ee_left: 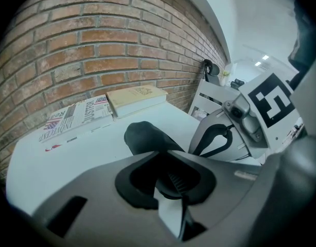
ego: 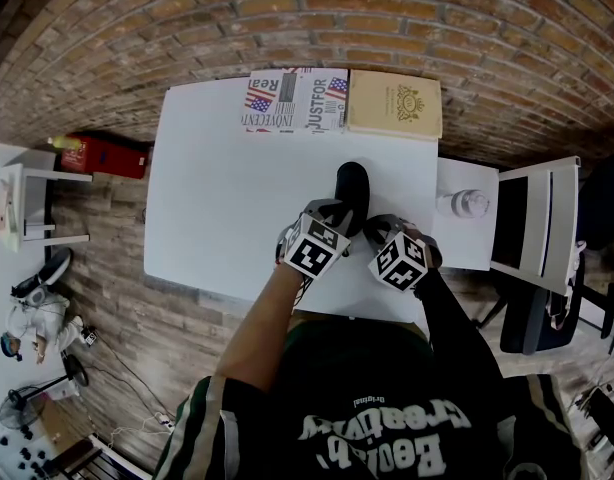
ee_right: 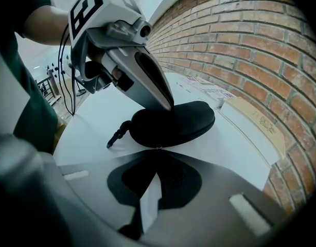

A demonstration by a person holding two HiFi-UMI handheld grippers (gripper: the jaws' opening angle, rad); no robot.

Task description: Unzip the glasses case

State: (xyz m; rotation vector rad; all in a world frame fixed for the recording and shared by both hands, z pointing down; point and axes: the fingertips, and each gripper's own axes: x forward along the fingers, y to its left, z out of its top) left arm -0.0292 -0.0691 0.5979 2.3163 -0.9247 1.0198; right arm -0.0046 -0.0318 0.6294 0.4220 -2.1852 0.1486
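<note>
A black glasses case (ego: 353,186) lies on the white table (ego: 217,198), right of its middle. My left gripper (ego: 343,218) is shut on the case's near end; in the right gripper view one of its grey fingers (ee_right: 150,84) lies on top of the case (ee_right: 178,122), the other is hidden behind it. My right gripper (ego: 379,226) is shut, its tips (ee_right: 157,149) at the case's near side seam, where a small metal bit, apparently the zipper pull, shows between them. A short black strap (ee_right: 117,134) trails from the case's left end. The left gripper view shows the case (ee_left: 145,137) just past the jaws.
A newspaper (ego: 292,100) and a tan book (ego: 394,105) lie along the table's far edge by the brick wall. A white side table with a bottle (ego: 465,205) stands right of the table, a white chair (ego: 542,228) beyond it. A red object (ego: 102,155) sits on the floor at the left.
</note>
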